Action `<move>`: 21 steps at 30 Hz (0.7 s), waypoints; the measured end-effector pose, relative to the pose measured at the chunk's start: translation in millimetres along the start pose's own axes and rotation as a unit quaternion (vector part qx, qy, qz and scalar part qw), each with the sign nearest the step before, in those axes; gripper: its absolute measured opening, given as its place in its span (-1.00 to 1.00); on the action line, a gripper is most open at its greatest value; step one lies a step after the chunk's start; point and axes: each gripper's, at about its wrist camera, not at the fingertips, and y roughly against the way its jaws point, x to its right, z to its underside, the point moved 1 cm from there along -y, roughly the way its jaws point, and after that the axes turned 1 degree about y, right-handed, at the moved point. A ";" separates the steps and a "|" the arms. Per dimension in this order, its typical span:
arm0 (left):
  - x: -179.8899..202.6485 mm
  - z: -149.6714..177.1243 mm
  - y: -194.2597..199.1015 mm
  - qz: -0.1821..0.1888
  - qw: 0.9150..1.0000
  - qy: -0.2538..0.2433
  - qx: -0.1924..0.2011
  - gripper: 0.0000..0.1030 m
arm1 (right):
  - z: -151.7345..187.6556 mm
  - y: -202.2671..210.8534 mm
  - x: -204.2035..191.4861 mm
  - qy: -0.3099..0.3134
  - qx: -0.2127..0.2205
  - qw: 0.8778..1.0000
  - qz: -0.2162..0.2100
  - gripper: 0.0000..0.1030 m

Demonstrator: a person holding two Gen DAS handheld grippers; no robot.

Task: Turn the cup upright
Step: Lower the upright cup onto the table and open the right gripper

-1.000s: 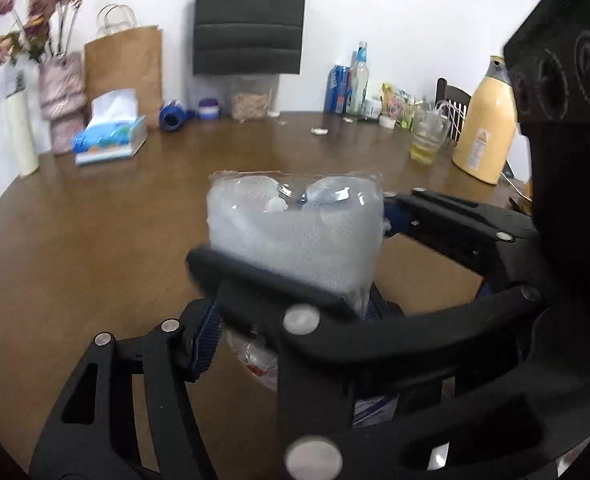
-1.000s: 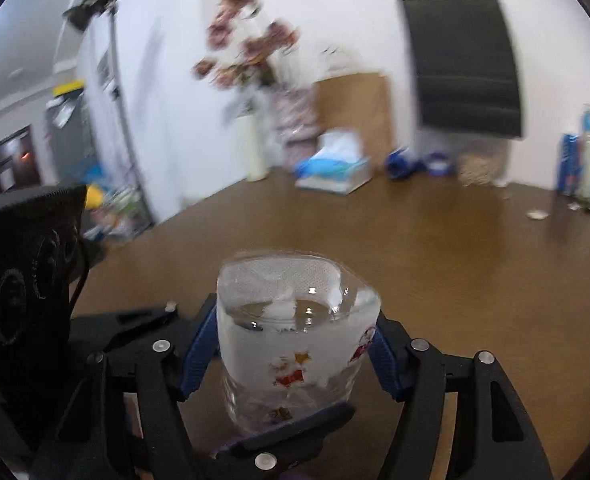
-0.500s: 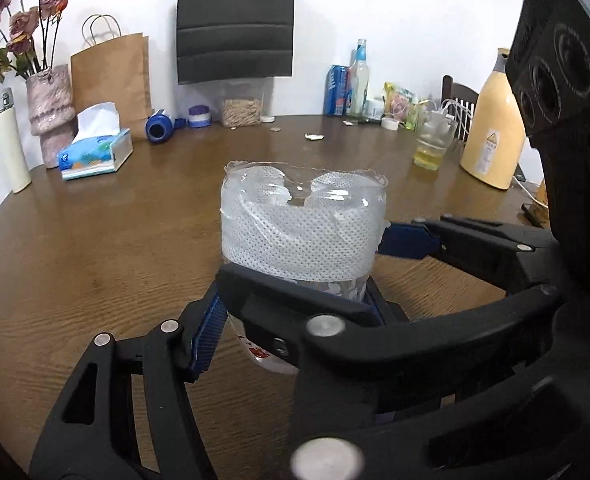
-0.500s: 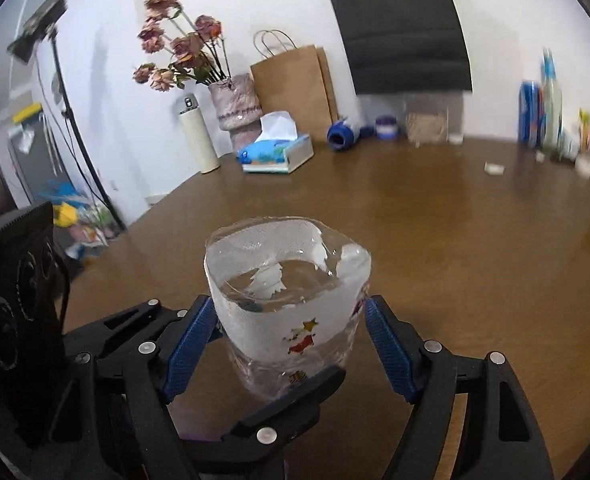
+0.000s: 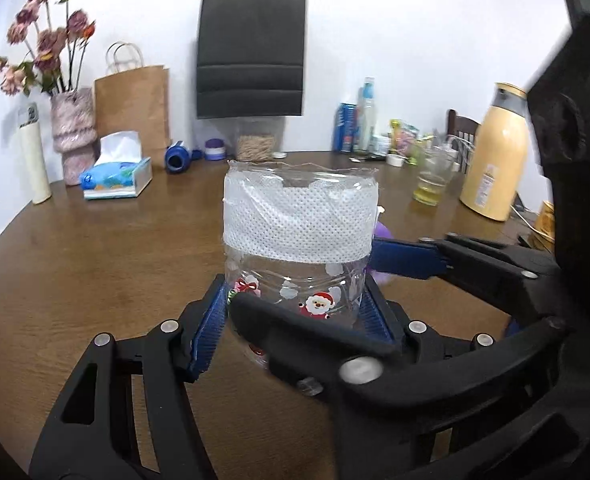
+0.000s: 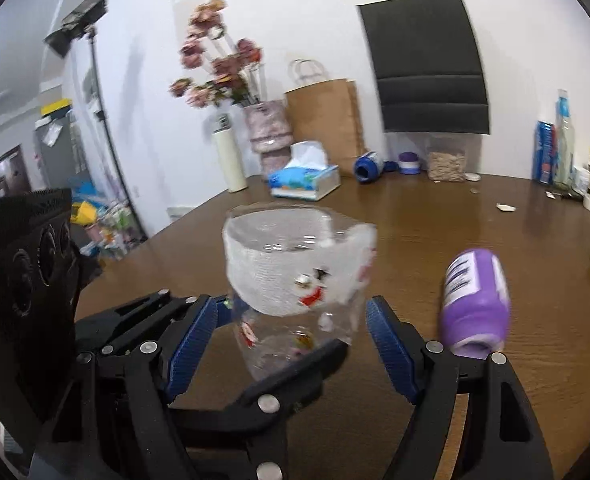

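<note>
One purple bottle (image 6: 477,300) on its side beside the cup (image 6: 299,276).

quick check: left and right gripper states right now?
Left gripper: closed, holding the cup.
Right gripper: open, pads either side of the cup, small gaps showing.

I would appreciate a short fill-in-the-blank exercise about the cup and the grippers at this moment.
1. The cup has its open end facing ___.
2. The left gripper is ___ on the cup.
3. The right gripper is ___, with its pads apart from the cup.
4. The purple bottle lies on its ___.
Missing words: up; shut; open; side.
</note>
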 end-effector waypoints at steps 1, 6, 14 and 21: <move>1.3 3.9 2.3 0.000 1.000 -0.002 0.000 0.15 | 3.5 2.4 -2.7 0.005 -0.005 1.000 -0.004 0.59; 1.9 32.9 20.4 0.027 1.000 0.009 -0.004 0.14 | 25.1 9.5 -3.5 -0.012 -0.034 0.997 -0.063 0.59; 6.1 53.2 43.5 0.067 0.998 0.020 0.000 0.14 | 33.2 23.4 -7.5 -0.022 -0.030 0.994 -0.104 0.55; -5.5 66.6 42.3 0.029 0.998 0.048 -0.023 0.66 | 41.7 22.9 -26.7 0.028 -0.019 0.999 -0.021 0.31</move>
